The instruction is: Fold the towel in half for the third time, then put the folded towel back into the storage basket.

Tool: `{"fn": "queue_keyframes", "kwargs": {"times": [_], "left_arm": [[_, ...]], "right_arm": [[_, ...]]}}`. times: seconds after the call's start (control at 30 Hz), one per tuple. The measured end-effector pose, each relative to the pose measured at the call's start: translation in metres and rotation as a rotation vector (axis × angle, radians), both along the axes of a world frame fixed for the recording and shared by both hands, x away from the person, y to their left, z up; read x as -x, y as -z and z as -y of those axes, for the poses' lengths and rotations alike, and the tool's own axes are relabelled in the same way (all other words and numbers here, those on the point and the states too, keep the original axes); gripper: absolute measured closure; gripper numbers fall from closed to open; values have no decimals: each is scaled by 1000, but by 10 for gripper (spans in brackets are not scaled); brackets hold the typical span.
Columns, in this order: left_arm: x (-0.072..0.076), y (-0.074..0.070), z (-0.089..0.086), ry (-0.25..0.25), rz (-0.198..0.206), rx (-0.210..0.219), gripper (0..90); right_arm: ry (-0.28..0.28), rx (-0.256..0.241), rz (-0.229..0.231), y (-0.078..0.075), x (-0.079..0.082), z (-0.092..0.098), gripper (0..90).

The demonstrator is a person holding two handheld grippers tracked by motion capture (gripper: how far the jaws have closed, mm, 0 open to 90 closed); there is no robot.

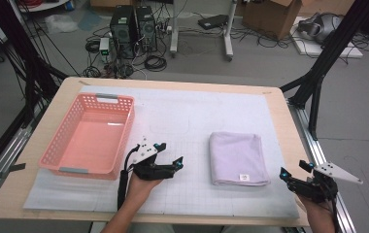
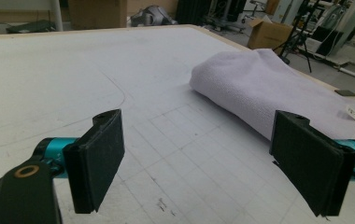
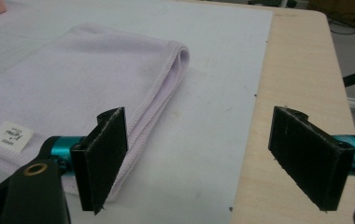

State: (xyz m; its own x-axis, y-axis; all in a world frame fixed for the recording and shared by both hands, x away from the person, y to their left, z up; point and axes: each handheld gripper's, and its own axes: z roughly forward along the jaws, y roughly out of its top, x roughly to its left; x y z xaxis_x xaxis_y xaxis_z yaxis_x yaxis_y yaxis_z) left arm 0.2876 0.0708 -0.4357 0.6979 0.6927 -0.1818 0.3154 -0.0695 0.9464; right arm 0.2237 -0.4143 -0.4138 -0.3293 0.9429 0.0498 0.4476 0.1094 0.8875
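Wooden table (image 1: 289, 131) under white gridded mat (image 1: 182, 116), folded towel (image 1: 237, 158), both grippers spread, cables on floor (image 1: 202, 53).

Towel (image 1: 239, 158) right of basket (image 1: 56, 145)

Left gripper (image 1: 169, 155) jaws spread wide, right gripper (image 1: 294, 171) jaws likewise apart

Grey floor strewn with cables (image 1: 182, 46), two computer towers (image 1: 134, 26) and cardboard boxes (image 1: 270, 17) beyond the table.
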Motion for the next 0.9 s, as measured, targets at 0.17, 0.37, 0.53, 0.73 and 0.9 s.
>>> {"fn": "queue_keyframes", "kwargs": {"times": [0.17, 0.37, 0.53, 0.73, 0.9], "left_arm": [[1, 0, 1, 4, -3, -5, 190], [0, 1, 2, 6, -9, -3, 197], [-2, 2, 8, 29, -20, -10, 204], [-7, 2, 20, 48, -44, -13, 229], [-16, -3, 37, 71, -66, -18, 258]], "right_arm": [[0, 0, -2, -1, 1, 0, 177], [-1, 12, -10, 1, 0, -1, 177], [-2, 14, -11, 2, 0, -1, 177], [-9, 8, -12, 2, 1, -2, 177], [-22, 21, -21, 3, 1, -4, 177]]}}
